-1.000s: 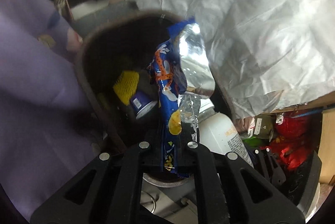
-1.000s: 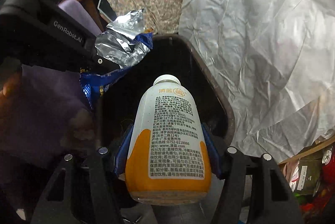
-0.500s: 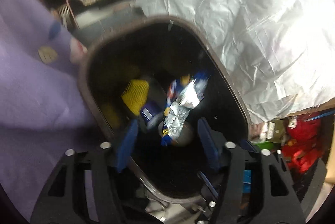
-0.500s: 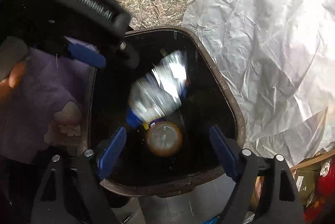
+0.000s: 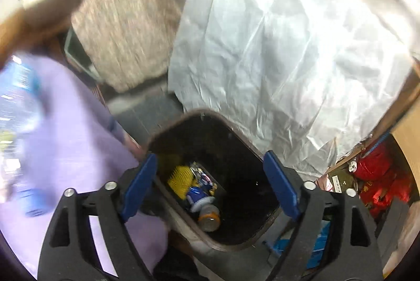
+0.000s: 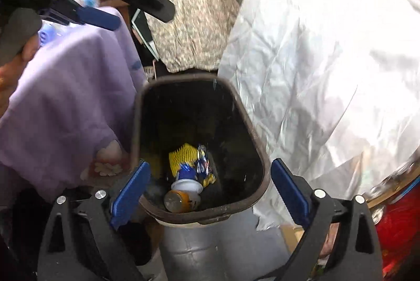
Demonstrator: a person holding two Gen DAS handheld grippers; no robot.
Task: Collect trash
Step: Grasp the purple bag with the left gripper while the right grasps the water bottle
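A dark brown trash bin (image 5: 183,118) stands below both grippers. At its bottom lie a yellow mesh (image 5: 179,180), a blue snack wrapper (image 5: 203,180) and a white bottle with an orange base (image 5: 208,215). My left gripper (image 5: 210,157) hangs above the bin, its jaws opening with nothing between them. In the right wrist view the same bin (image 6: 252,131) holds the bottle (image 6: 182,198) and the wrapper (image 6: 203,165). My right gripper (image 6: 210,164) hovers over the rim, jaws also opening and empty. The left gripper's fingers (image 6: 157,5) show at the upper left.
A crinkled white plastic sheet (image 5: 288,58) drapes to the right of the bin. Purple cloth (image 5: 65,136) lies on its left and a floral cloth (image 5: 123,31) behind. Red bags (image 5: 378,176) sit at the far right. A hand (image 6: 15,63) holds the left gripper.
The left gripper let go of the snack wrapper and the right one let go of the bottle; both dropped into the bin. Both grippers opened wide and rose away from the bin.
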